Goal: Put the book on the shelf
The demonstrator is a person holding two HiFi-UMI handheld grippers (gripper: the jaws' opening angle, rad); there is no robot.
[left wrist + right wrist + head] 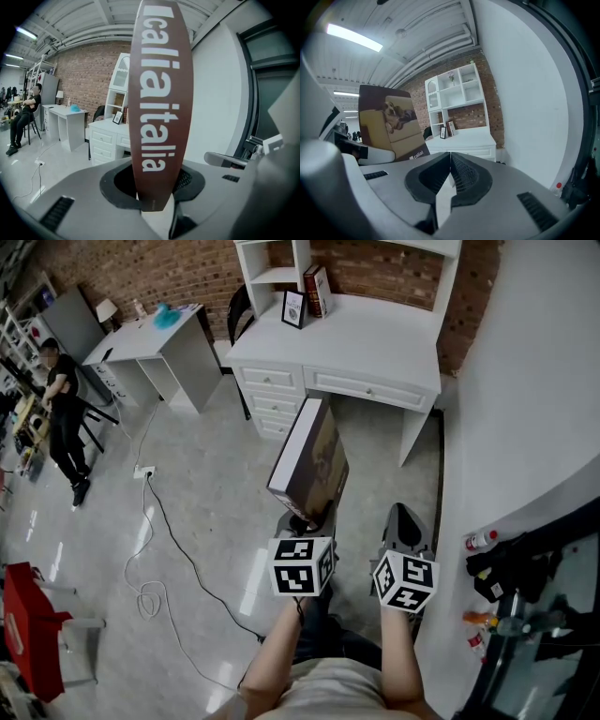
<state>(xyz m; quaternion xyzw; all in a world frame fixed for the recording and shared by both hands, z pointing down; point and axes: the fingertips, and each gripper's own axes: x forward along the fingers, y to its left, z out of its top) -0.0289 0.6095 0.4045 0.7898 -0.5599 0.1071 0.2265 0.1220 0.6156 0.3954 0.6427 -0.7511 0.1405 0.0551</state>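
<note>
Left tool (152,192) is clamped on the bottom edge of a tall, flat brown book (309,463), its spine lettered "caliaitalia" in white. Right tool (450,164), just beside it, has its ribbed jaws together with nothing between them.

Brown book (309,463) upright, far from shelf (272,277)

Bright ceiling strip light (354,37); fisheye edges dark, perhaps vignetted.
</note>
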